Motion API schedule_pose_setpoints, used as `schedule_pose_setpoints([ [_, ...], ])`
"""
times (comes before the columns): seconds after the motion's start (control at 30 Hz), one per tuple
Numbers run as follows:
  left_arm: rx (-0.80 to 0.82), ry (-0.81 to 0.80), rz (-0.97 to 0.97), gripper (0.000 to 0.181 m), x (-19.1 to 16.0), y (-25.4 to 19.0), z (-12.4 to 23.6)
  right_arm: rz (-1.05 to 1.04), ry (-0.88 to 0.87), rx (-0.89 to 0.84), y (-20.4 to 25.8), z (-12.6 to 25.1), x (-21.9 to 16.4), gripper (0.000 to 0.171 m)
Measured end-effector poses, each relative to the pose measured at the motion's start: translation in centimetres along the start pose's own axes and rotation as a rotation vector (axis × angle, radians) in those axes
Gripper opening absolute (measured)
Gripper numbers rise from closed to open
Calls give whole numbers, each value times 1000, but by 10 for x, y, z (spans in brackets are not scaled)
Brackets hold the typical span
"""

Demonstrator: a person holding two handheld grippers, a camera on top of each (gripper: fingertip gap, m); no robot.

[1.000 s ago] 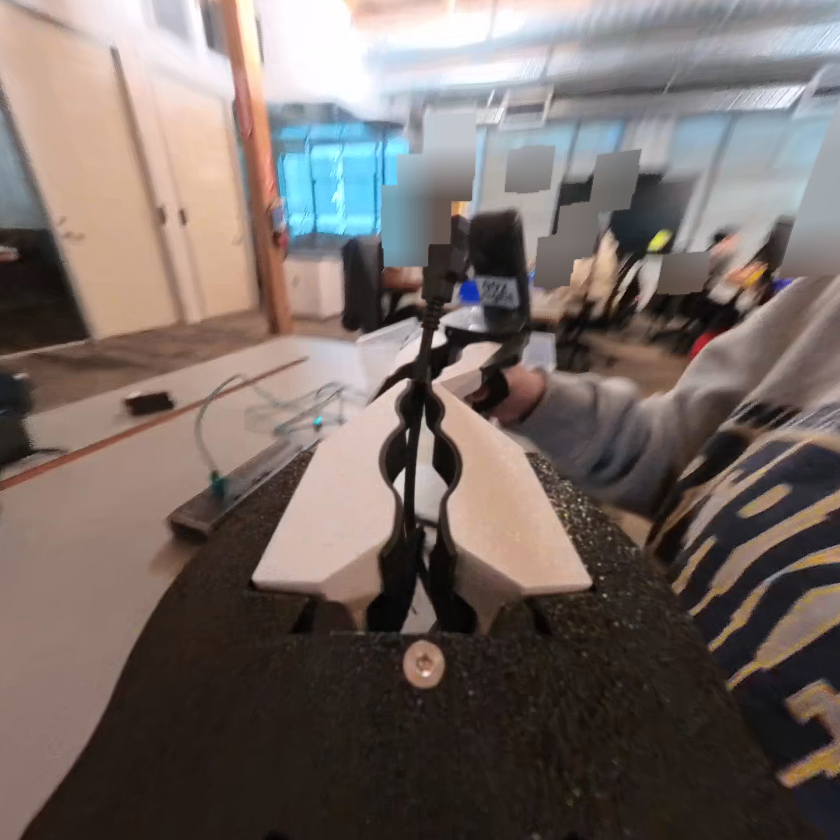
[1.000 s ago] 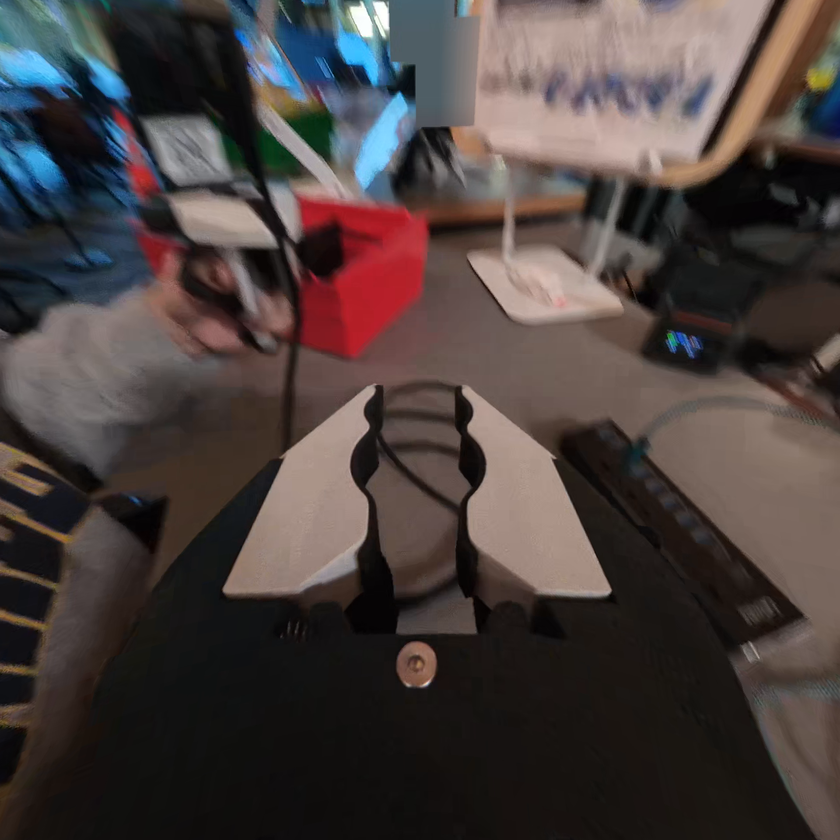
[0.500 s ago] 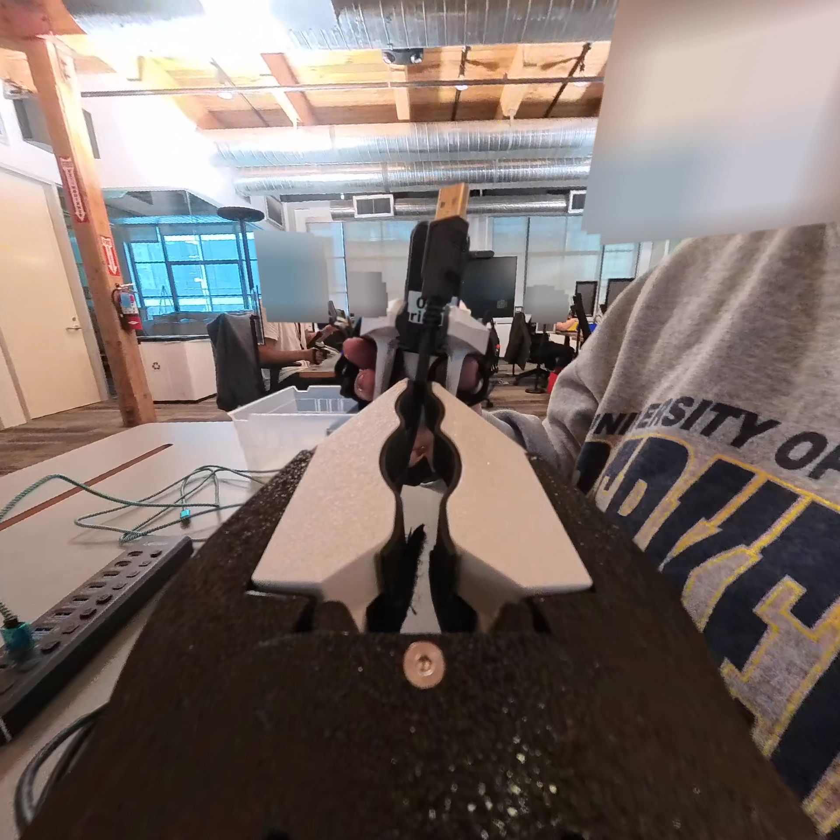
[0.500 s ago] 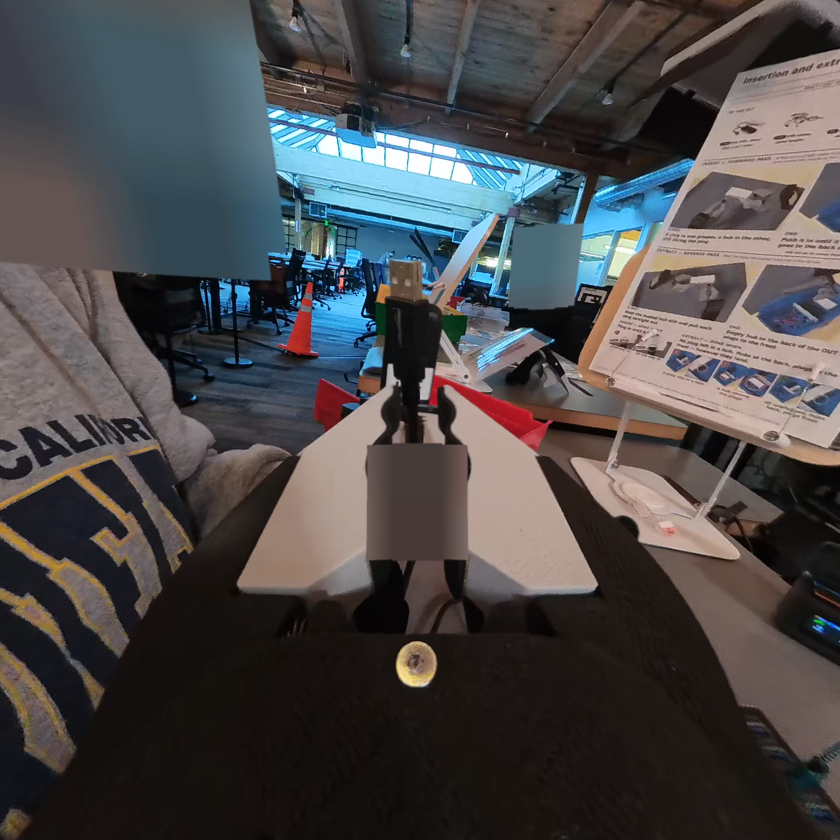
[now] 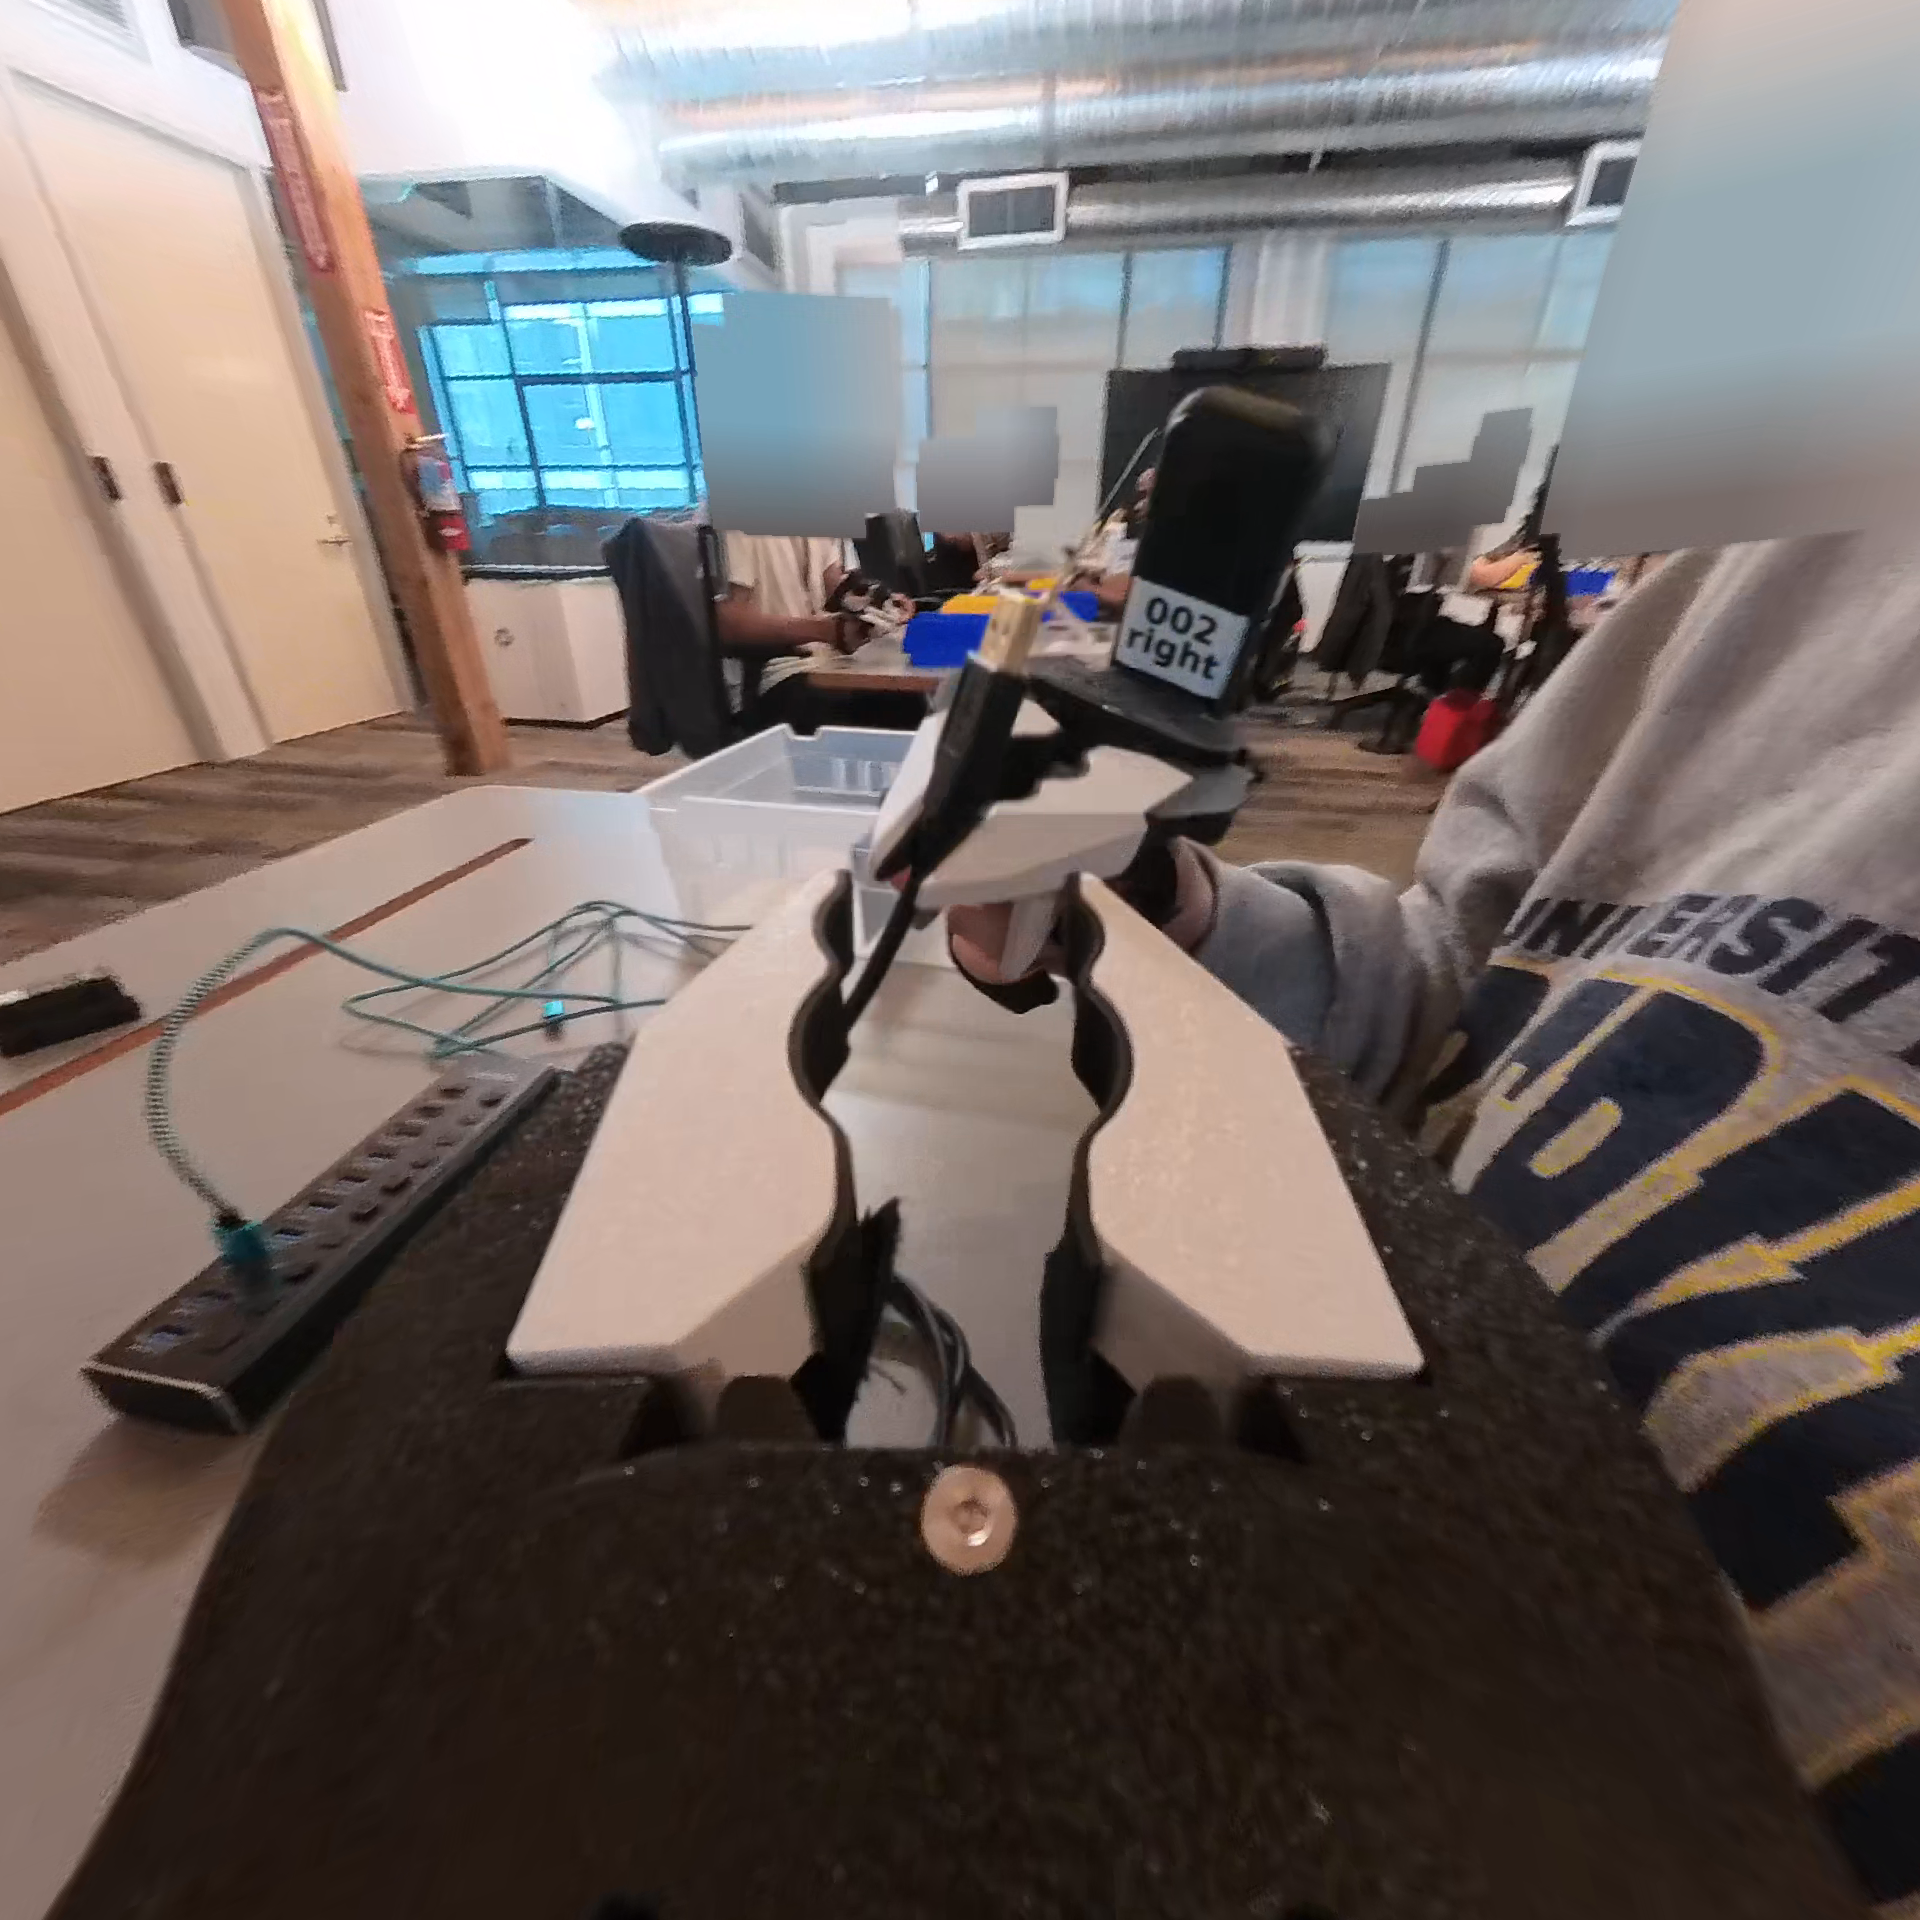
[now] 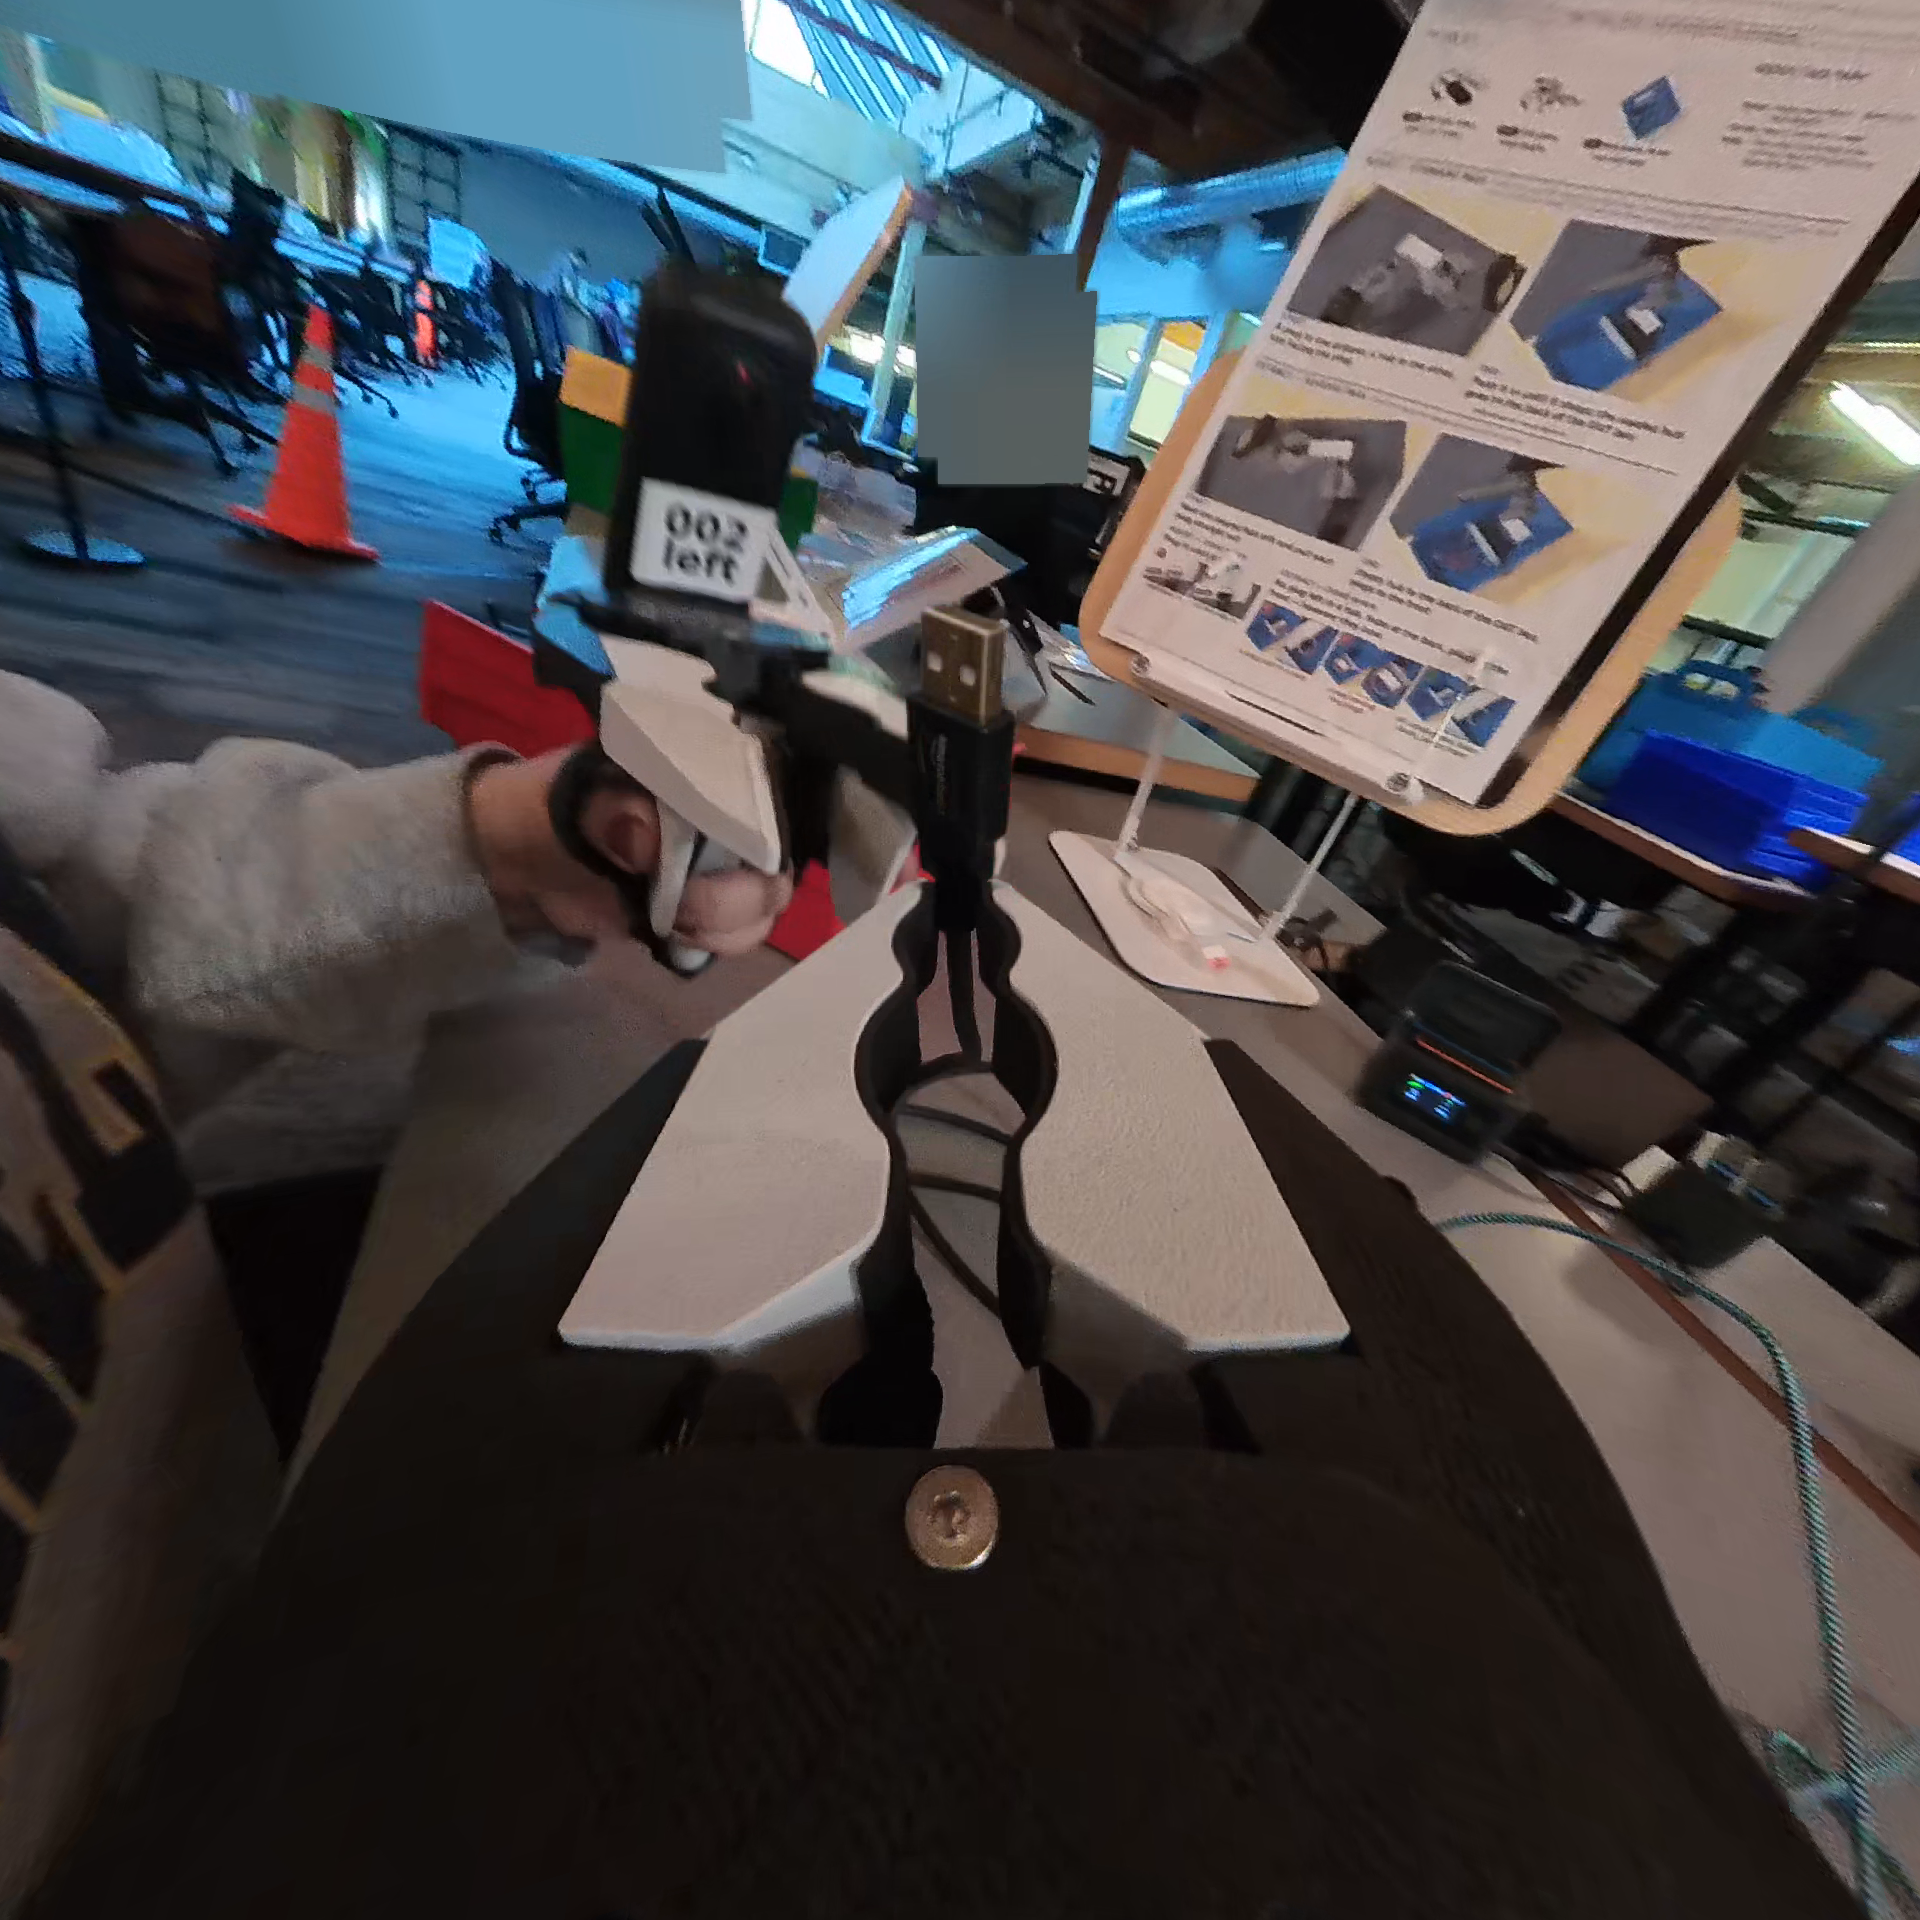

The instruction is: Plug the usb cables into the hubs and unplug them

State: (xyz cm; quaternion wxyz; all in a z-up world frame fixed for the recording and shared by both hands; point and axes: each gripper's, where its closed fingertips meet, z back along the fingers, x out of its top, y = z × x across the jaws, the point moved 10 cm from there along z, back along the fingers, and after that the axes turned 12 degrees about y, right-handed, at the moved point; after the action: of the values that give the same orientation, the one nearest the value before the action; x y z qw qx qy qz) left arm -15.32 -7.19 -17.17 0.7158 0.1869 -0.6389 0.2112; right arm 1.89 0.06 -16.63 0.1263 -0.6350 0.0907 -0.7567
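Observation:
My right gripper [image 6: 961,904] is shut on a black USB cable just below its plug [image 6: 961,727], which points up with the metal end free. In the left wrist view the right gripper [image 5: 997,821] holds that plug [image 5: 997,665] ahead of my left gripper [image 5: 956,904]. The left gripper is open, and the black cable [image 5: 873,966] runs down along its left finger. A long black hub [image 5: 312,1247] lies on the table at the left with a green braided cable [image 5: 244,1247] plugged into it. My left gripper [image 6: 717,779] also shows in the right wrist view.
A clear plastic bin [image 5: 790,800] stands on the table [image 5: 125,1143] behind the grippers. Loose green cable [image 5: 499,977] lies beside the hub. An instruction board on a stand [image 6: 1507,416] and a small black device with a screen [image 6: 1455,1081] are at the right. The person's sweatshirt [image 5: 1662,1143] is close by.
The right gripper closed on the black cable below the plug. The left gripper, shut on that cable before, has opened and let go. Both grippers have tilted lower.

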Motion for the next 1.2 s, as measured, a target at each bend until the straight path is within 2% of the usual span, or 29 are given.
schedule_pose_setpoints([
  [0.13,105,70,-110,45,21,-7,-4,48,61,-40,-3,-1,-4,5],
  [0.33,184,186,-239,34,45,-19,-14,125,140,-72,-2,-5,-5,5],
  [0.47,261,306,-260,25,44,-17,-19,163,171,-87,-1,-7,-6,5],
  [0.53,260,342,-259,13,40,-16,-21,181,187,-98,-1,-7,-6,5],
  [0.57,259,342,-263,8,39,-17,-21,190,193,-101,-1,-7,-6,5],
  [0.83,309,306,-357,6,34,-21,-19,217,189,-134,0,-9,-5,5],
  [1.0,353,219,-348,6,34,-17,-17,151,139,-201,-4,-7,-6,8],
  [1.07,394,180,-351,6,35,-14,-12,78,112,-252,-10,-3,-8,20],
  [1.1,398,151,-347,6,36,-13,-9,16,88,-237,-12,0,-9,20],
  [1.13,407,123,-343,6,37,-13,-6,-69,59,-183,-14,2,-10,19],
  [1.2,443,89,-362,6,37,-11,-2,-322,-19,48,-16,3,-12,16],
])
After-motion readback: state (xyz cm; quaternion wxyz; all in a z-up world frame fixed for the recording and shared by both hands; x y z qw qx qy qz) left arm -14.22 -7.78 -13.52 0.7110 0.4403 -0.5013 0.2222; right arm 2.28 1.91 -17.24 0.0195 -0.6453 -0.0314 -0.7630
